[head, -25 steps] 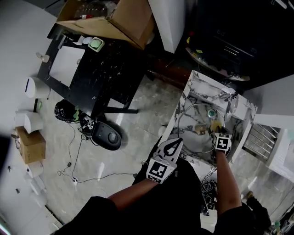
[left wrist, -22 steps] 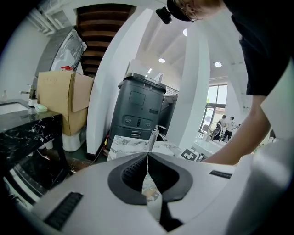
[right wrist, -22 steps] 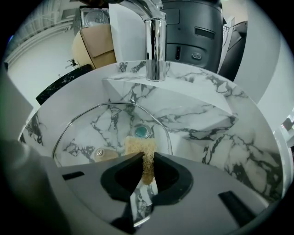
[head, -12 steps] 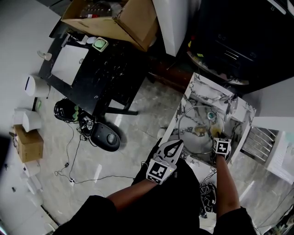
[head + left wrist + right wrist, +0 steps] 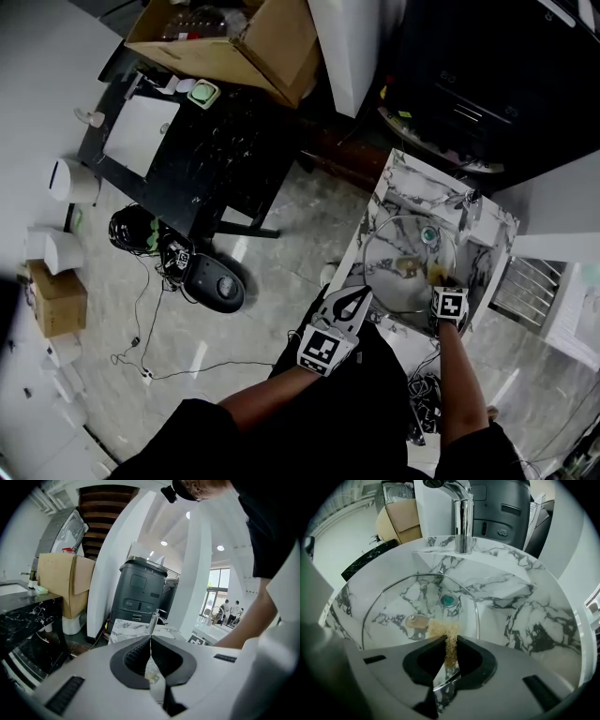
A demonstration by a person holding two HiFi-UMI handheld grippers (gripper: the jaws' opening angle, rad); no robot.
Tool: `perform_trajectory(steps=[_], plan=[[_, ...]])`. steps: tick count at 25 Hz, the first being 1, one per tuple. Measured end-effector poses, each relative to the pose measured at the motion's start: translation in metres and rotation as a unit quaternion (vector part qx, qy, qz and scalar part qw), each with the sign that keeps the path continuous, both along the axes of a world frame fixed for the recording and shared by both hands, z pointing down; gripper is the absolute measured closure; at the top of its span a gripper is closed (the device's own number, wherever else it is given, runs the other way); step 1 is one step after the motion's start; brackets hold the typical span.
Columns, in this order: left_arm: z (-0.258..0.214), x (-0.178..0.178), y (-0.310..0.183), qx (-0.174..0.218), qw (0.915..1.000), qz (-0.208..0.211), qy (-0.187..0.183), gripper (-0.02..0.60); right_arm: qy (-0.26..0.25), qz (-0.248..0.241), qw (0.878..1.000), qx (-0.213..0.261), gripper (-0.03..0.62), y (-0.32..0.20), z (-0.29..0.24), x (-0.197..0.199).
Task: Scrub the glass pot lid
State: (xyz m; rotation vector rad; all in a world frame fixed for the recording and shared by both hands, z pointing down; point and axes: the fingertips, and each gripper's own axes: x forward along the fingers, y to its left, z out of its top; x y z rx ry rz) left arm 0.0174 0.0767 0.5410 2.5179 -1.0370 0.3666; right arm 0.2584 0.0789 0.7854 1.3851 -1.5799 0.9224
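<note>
A round glass pot lid [image 5: 422, 616] with a metal rim and a brown knob [image 5: 416, 621] lies in the marble sink [image 5: 525, 606]; the head view shows the lid [image 5: 408, 262] too. My right gripper [image 5: 449, 641] is shut on a tan scrubbing pad [image 5: 446, 634], which rests on the lid near its knob. The head view shows that gripper [image 5: 444, 284] at the sink's near right edge. My left gripper [image 5: 350, 302] is held shut with nothing in it, beside the sink's near left corner; in the left gripper view its jaws [image 5: 151, 644] meet in a thin line.
A chrome faucet [image 5: 461, 517] stands at the sink's back, over a green drain [image 5: 449, 600]. A black marble table [image 5: 187, 141] with a cardboard box [image 5: 234, 42] stands to the left. Cables and a round black device [image 5: 220, 281] lie on the floor.
My right gripper has drawn the pad back toward the near edge of the sink. The left gripper has hardly moved.
</note>
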Motion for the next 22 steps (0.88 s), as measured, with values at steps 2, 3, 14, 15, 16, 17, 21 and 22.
perform_trajectory(steps=[2,3,14,15,16,17,21,22], plan=[[-0.001,0.002,-0.001,0.000,1.0000,0.002,0.002,0.565,0.000,-0.004,1.000,-0.003,0.531,0.003,0.000,-0.002],[-0.001,0.003,-0.001,0.001,1.0000,0.004,0.003,0.565,0.000,-0.007,1.000,-0.005,0.531,0.005,0.000,-0.002],[-0.003,0.005,-0.005,0.005,0.9999,0.007,0.009,0.565,-0.003,-0.054,0.998,-0.034,0.531,0.018,0.000,-0.020],[-0.003,0.004,-0.006,0.006,0.9999,0.005,0.011,0.565,-0.005,-0.060,0.998,-0.036,0.531,0.019,0.001,-0.023],[-0.003,0.004,-0.008,0.006,0.9999,0.003,0.013,0.565,-0.009,-0.067,0.997,-0.039,0.531,0.020,0.003,-0.026],[-0.003,0.003,-0.009,0.005,0.9999,-0.001,0.016,0.565,-0.011,-0.074,0.996,-0.040,0.531,0.022,0.005,-0.028],[-0.006,0.000,-0.013,0.003,0.9999,0.000,0.012,0.565,-0.013,-0.090,0.995,-0.049,0.531,0.025,0.001,-0.036],[-0.006,-0.001,-0.015,0.003,0.9999,0.001,0.013,0.565,-0.015,-0.092,0.994,-0.050,0.531,0.024,0.000,-0.038]])
